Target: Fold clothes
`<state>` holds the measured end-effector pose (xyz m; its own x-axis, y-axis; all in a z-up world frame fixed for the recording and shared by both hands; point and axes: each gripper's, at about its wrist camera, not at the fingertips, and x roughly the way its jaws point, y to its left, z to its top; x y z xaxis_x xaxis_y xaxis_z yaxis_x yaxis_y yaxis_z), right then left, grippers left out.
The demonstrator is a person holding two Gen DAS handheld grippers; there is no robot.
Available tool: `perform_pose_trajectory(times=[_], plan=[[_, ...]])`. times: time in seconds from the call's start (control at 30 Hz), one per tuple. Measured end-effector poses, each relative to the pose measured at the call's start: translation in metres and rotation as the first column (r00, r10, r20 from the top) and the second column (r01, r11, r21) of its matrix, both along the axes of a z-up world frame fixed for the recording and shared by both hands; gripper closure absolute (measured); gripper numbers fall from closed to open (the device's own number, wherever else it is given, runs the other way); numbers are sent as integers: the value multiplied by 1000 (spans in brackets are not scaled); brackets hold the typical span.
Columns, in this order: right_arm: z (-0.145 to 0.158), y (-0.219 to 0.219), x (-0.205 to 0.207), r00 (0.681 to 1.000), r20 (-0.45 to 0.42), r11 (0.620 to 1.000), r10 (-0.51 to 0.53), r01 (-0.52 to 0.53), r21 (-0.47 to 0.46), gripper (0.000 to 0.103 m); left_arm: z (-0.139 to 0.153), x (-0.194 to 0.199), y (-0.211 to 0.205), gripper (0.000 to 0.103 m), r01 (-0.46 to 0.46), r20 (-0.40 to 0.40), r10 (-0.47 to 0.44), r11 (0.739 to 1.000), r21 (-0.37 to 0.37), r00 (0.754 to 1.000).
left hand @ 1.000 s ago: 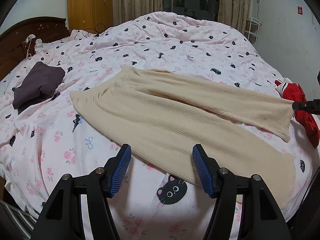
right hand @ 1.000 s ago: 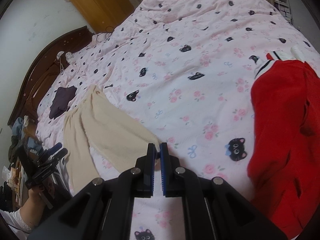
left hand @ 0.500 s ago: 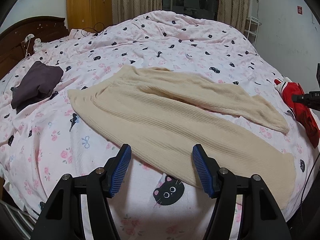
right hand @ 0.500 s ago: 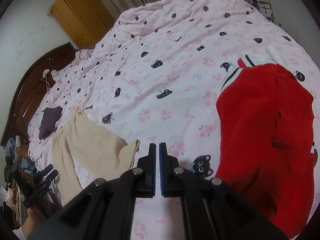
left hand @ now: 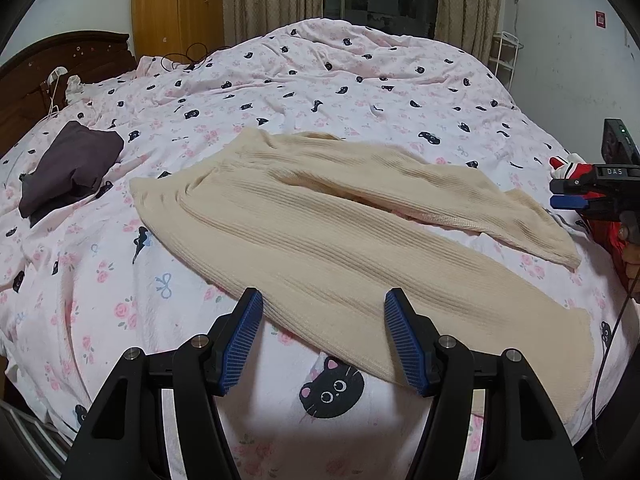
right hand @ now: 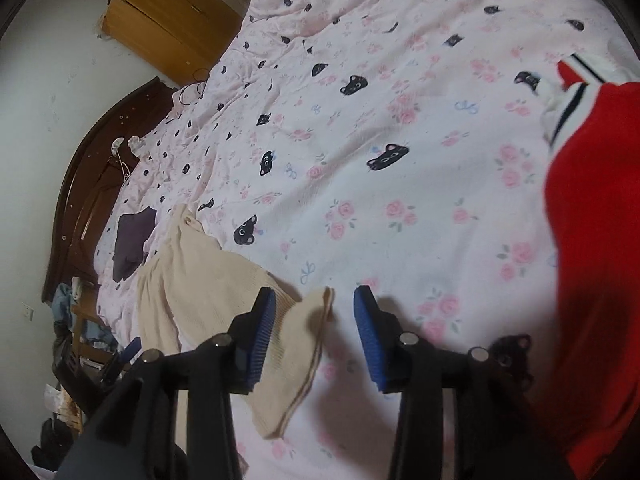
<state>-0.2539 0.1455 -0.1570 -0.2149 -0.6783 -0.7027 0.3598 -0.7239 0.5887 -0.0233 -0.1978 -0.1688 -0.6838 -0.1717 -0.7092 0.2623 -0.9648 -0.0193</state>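
From the left wrist view, the left gripper (left hand: 323,336) hangs over the near side of the bed (left hand: 360,80). Its two blue pads are spread apart and nothing is between them. Just past the pads lie the cream pants (left hand: 320,232), spread long across the pink cat blanket. One leg lies over the other, a bit crooked, so the two legs do not line up. The leg ends point to the right side. A dark cloth (left hand: 68,168) sits bunched up far to the left, well apart from the pants. At the right edge the right gripper (left hand: 568,194) pokes in, near the end of the upper leg and in front of a red top (left hand: 576,170). From the right wrist view, the right gripper (right hand: 316,336) is low over the blanket and its pads are opening. The end of one cream pants (right hand: 208,280) leg lies under and between the pads, close to the left pad, but the pads do not press on it. The red top (right hand: 592,240) fills the right side, not folded. The dark cloth (right hand: 130,240) is far off by the headboard. I think the folding is only at the start. The pants have one leg laid roughly over the other, but they are still long and need folding shorter. The red top still waits its turn. I cannot tell if the dark cloth is folded.
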Motion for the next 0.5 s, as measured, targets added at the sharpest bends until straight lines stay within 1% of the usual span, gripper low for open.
perform_pose_trajectory(times=[0.23,0.27,0.3,0.33,0.37,0.4,0.5], plan=[[-20,-19,-5,997,65,999,39,-40,21,60,-1,-3,-5,44,-6,1,6,1000,22,1000],[-21,-21,-4,997,62,998,45,-47,29,64,-1,-3,-5,44,-6,1,6,1000,23,1000],[-22,-22,-4,997,63,998,48,-51,35,73,-1,-4,-5,44,-5,0,5,1000,23,1000],[-23,-23,-5,997,68,998,48,-51,37,79,0,-4,-5,44,-4,0,4,1000,25,1000],[-25,-23,-5,996,79,998,47,-50,32,92,0,-5,-4,44,-4,-1,4,1000,26,1000],[-27,-22,-6,994,95,999,46,-48,16,98,0,-5,-4,44,-3,-1,3,1000,28,1000],[-26,-21,-5,995,95,999,44,-44,1,98,0,-6,-4,44,-2,0,2,1000,29,1000]])
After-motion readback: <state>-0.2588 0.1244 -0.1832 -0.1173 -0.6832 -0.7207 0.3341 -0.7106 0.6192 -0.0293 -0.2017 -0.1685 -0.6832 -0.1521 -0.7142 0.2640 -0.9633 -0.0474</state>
